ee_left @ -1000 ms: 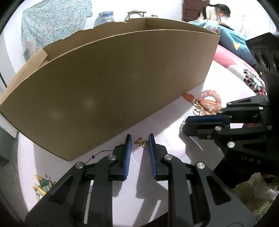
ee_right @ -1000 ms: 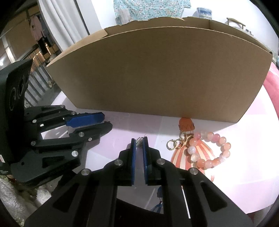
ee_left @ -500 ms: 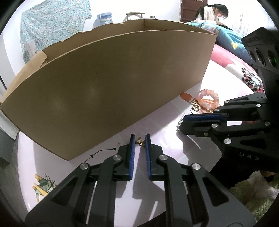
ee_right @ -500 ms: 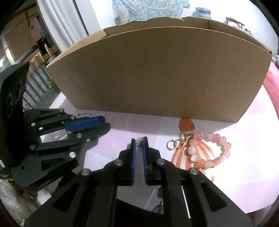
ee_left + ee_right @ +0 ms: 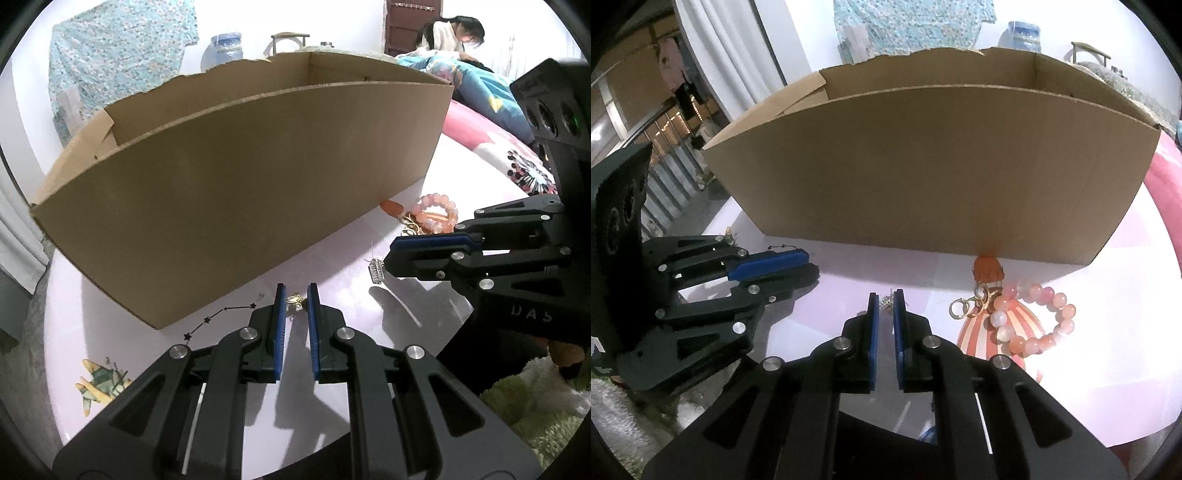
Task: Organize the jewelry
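A large cardboard box (image 5: pixel 240 192) stands open-topped on the pale table; it also shows in the right wrist view (image 5: pixel 942 162). My left gripper (image 5: pixel 295 299) is shut on a small gold charm (image 5: pixel 295 298) and holds it above the table. My right gripper (image 5: pixel 885 301) is shut on a small silver sparkly piece (image 5: pixel 885 302), which hangs at its tips in the left wrist view (image 5: pixel 376 270). A pink bead bracelet (image 5: pixel 1034 317) with gold rings (image 5: pixel 975 301) and an orange tassel (image 5: pixel 988 268) lies right of the right gripper.
The box wall stands close in front of both grippers. The right gripper (image 5: pixel 428 251) and the left gripper (image 5: pixel 768 264) are side by side. Printed pictures mark the table (image 5: pixel 332 266): stars, a plane, a striped balloon. A fluffy green rug (image 5: pixel 532 406) lies off the table.
My left gripper closed on the gold charm and lifted it off the table. My right gripper rose too, still shut on the silver piece. The box's inside now shows.
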Demonstrator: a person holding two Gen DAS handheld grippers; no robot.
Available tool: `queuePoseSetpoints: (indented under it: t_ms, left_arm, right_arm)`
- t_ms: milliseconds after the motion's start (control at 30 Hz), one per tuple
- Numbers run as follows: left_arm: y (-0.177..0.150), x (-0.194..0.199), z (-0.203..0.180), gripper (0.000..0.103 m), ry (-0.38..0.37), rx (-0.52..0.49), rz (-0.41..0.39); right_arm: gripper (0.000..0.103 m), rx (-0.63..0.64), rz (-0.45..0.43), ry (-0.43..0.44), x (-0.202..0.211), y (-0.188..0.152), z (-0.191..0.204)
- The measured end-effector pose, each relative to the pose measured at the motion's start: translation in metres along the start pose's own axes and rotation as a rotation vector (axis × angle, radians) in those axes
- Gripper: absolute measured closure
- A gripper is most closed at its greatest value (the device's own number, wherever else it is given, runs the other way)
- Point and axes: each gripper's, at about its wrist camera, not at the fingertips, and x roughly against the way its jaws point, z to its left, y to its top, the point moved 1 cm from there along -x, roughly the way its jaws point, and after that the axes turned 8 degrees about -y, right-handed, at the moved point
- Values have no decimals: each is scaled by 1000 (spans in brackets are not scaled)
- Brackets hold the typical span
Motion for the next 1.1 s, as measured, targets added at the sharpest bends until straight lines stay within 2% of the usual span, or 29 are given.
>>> queuePoseSetpoints:
  t_ms: [200,267,500,533,667,767,1100]
  left_arm:
    - [-1,9,2,93,12,13,-13]
    - [-1,8,2,93,17,18,-11]
    - [-2,9,4,93,33,35,-14]
    - [-2,10,4,93,34,38,-14]
    - [-4,11,4,93,40,45,-16]
    - [-5,11,4,93,39,48,-14]
    - [-3,20,2,93,51,44,-38]
  right_arm:
    - [92,21,11,7,-1,-1,2]
    - [73,42,14,-21,-4,-1,6]
    - [73,64,22,-42,-18,6,10]
    - [74,76,16,-50,-20,7,11]
    - [89,102,13,-90,-21,7,14]
    - [96,96,17,-83,-21,7,12]
    - [101,-1,-12,-17,-8,13,-2]
